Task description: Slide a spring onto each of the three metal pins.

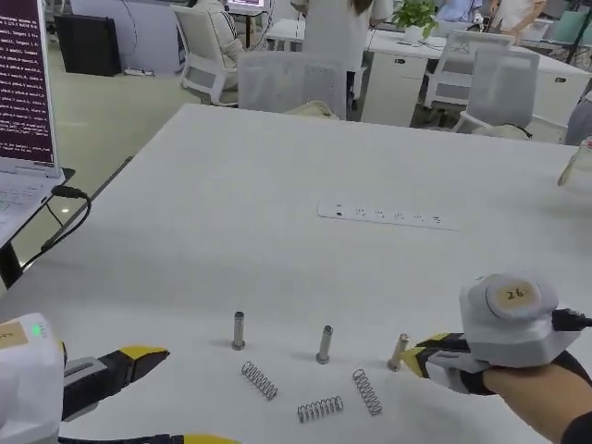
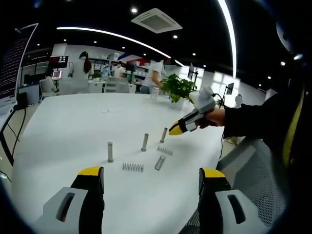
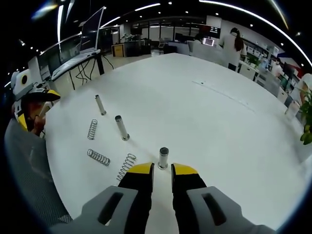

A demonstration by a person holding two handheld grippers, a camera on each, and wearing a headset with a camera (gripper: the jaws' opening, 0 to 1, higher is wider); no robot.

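Note:
Three metal pins stand upright in a row on the white table: left pin (image 1: 239, 330), middle pin (image 1: 325, 343), right pin (image 1: 400, 351). All are bare. Three springs lie flat just in front of them (image 1: 260, 380) (image 1: 320, 408) (image 1: 367, 391). My right gripper (image 3: 162, 170) has its jaws a narrow gap apart, nothing between them, and the right pin (image 3: 163, 157) stands just ahead of the tips. In the head view the right gripper (image 1: 416, 359) sits right beside that pin. My left gripper (image 2: 151, 174) is wide open and holds nothing, short of the springs (image 2: 132, 167).
A white power strip (image 1: 388, 215) lies mid-table beyond the pins. A laptop (image 1: 23, 111) with a cable stands off the table's left edge. Office chairs (image 1: 291, 83) line the far edge. A bottle (image 1: 573, 166) sits at the far right.

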